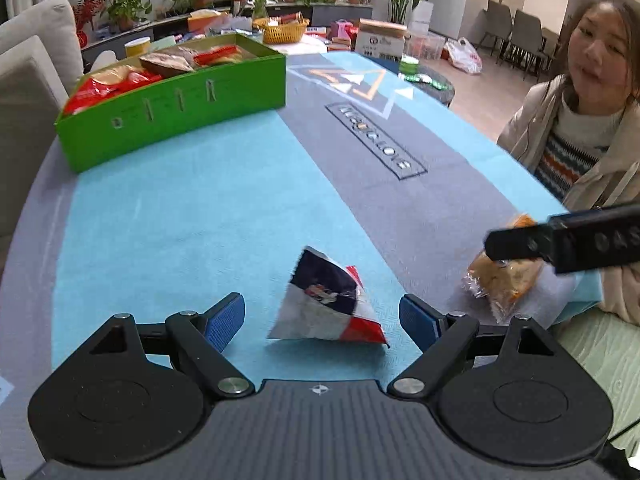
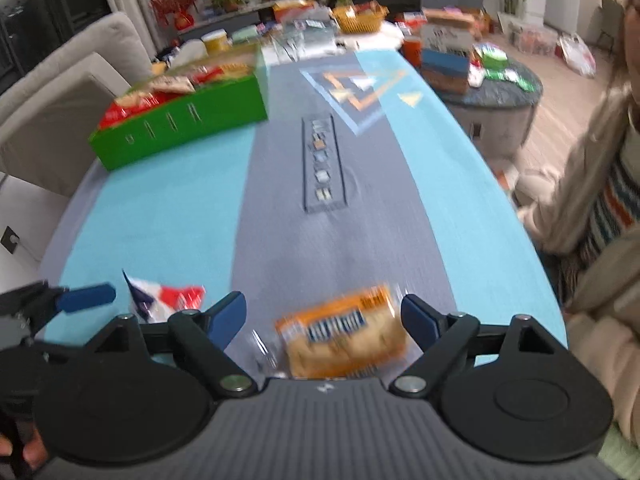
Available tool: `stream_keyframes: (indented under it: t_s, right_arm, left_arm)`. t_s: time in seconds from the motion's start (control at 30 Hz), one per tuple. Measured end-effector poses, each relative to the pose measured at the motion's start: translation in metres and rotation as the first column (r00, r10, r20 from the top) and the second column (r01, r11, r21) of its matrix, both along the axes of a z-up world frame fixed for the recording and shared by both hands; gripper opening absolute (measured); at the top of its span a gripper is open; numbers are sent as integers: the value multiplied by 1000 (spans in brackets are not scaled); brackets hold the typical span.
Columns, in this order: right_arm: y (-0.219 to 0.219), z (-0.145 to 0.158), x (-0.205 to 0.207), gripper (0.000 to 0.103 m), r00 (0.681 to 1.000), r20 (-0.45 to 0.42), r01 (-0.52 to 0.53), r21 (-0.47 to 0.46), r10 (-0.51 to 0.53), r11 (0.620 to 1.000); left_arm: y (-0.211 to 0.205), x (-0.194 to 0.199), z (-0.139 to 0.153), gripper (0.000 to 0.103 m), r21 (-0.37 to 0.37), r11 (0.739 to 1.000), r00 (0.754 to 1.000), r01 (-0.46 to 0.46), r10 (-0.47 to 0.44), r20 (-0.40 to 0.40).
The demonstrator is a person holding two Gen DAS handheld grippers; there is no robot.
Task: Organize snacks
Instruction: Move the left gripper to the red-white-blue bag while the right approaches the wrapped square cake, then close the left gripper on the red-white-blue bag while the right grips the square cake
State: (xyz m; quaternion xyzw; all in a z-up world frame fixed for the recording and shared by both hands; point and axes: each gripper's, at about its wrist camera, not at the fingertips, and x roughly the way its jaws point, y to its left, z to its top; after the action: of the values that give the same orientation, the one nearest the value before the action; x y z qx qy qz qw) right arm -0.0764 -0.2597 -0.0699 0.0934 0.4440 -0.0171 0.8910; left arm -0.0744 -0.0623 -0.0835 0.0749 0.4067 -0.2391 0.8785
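A navy, white and red snack packet [image 1: 328, 304] lies on the blue and grey table mat [image 1: 180, 220]. My left gripper [image 1: 322, 320] stands open around it, and neither blue pad touches it. An orange bread packet [image 2: 344, 336] lies near the table's front right, blurred, and shows in the left wrist view too as the bread packet [image 1: 504, 276]. My right gripper [image 2: 323, 320] is open over it, with a gap at its left pad. A green box [image 1: 172, 116] holding several snack bags sits at the far left of the table. From the right wrist I also see the green box [image 2: 180, 128] and the navy packet [image 2: 164, 296].
A person in a beige jacket and striped sweater [image 1: 580, 152] sits close at the table's right edge. A grey sofa [image 1: 28, 80] stands on the left. Beyond the table are a yellow basket [image 1: 282, 30], a cardboard box [image 1: 380, 40] and a round dark side table [image 2: 500, 92].
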Motion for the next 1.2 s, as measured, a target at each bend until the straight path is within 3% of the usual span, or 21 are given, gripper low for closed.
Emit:
stream_keyframes:
  t_s: [0.17, 0.3, 0.57, 0.77, 0.9, 1.07, 1.2]
  right_arm:
    - [-3, -11, 2, 83, 999, -29, 24, 15, -23, 1000]
    - [8, -16, 6, 84, 1000, -20, -1, -52, 0, 999]
    - [30, -19, 8, 83, 993, 57, -89, -153, 99, 984]
    - [53, -13, 35, 83, 968, 115, -220, -28, 222, 975]
    - [74, -8, 54, 83, 952, 120, -279, -49, 283, 959]
    - [77, 6, 50, 99, 947, 160, -267, -90, 278, 960]
    - [70, 4, 46, 101, 943, 72, -317, -91, 324, 944]
  left_arm:
    - [-4, 8, -10, 72, 1, 999, 999, -33, 33, -7]
    - [0, 12, -10, 52, 0, 998, 998, -63, 63, 20]
    - [26, 26, -11, 48, 0, 981, 980, -194, 194, 33]
    - [50, 34, -9, 47, -3, 951, 951, -309, 309, 35]
    - [74, 36, -11, 47, -11, 914, 914, -405, 405, 29]
    - [93, 40, -11, 46, -26, 883, 883, -468, 469, 24]
    - [94, 42, -11, 46, -34, 881, 881, -473, 473, 17]
